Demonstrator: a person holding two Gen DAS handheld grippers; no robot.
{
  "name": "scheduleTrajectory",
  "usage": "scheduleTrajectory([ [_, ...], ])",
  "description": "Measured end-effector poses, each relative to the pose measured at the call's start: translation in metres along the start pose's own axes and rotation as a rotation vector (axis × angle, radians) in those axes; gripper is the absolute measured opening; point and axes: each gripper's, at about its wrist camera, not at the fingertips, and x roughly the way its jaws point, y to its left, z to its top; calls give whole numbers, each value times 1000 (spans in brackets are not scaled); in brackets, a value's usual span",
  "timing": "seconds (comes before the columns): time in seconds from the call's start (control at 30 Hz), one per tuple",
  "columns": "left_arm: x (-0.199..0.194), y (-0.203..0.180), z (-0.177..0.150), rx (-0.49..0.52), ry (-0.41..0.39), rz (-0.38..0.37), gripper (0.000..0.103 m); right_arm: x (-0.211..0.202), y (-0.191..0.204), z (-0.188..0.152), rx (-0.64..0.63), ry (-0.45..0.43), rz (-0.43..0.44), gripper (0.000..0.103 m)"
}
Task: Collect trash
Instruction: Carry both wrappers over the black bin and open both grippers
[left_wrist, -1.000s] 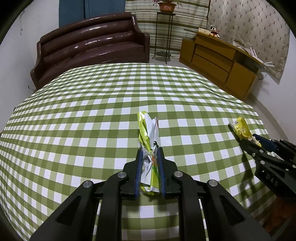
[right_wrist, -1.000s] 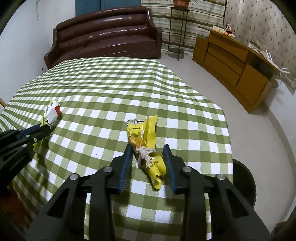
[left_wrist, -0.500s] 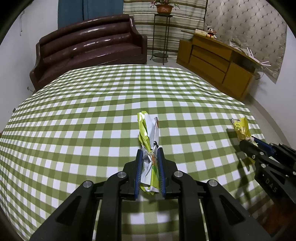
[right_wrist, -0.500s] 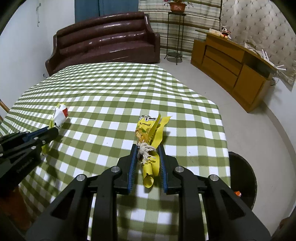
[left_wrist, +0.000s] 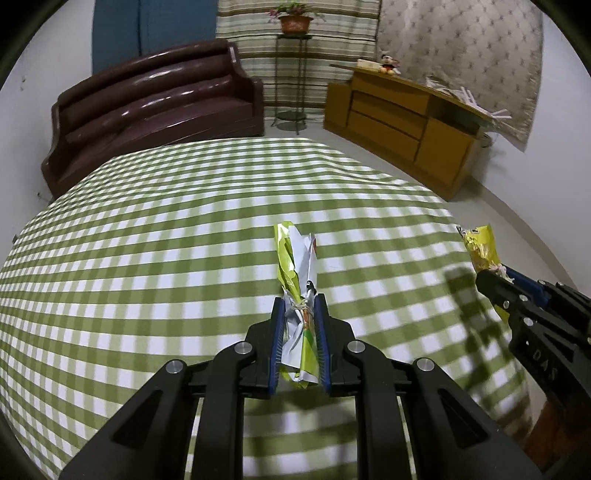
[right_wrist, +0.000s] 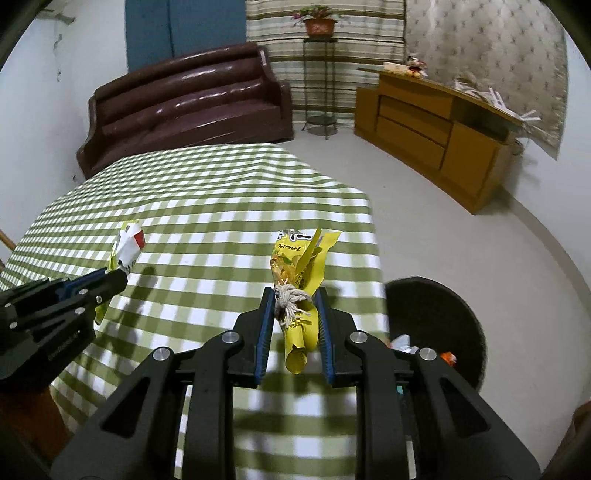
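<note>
My left gripper (left_wrist: 298, 301) is shut on a crumpled green and white wrapper (left_wrist: 295, 258) tied with string, held above the green checked tablecloth (left_wrist: 166, 240). In the right wrist view the same gripper (right_wrist: 122, 275) comes in from the left with the wrapper (right_wrist: 127, 245) sticking out of its tip. My right gripper (right_wrist: 293, 295) is shut on a yellow snack bag (right_wrist: 301, 266) tied with string, held over the table's right edge. From the left wrist view, that gripper (left_wrist: 491, 275) and its yellow bag (left_wrist: 480, 247) show at the right.
A dark round bin (right_wrist: 436, 325) with some trash in it stands on the floor just right of the table. Beyond the table are a brown sofa (left_wrist: 155, 110), a wooden sideboard (left_wrist: 406, 122) and a plant stand (left_wrist: 291, 74).
The right gripper closed on the yellow bag and lifted it off the cloth. Both grippers moved right with their trash, bringing the bin into the right wrist view.
</note>
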Motion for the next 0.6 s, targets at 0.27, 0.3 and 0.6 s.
scheduleTrajectory([
  [0.27, -3, -61, 0, 83, -17, -78, 17, -20, -52, -14, 70, -23, -79, 22],
  [0.3, -3, -69, 1, 94, -20, -88, 17, -22, -57, -16, 77, -24, -86, 22],
  [0.6, 6, -134, 2, 174, -33, -154, 17, -32, -101, -28, 141, -36, -143, 22],
])
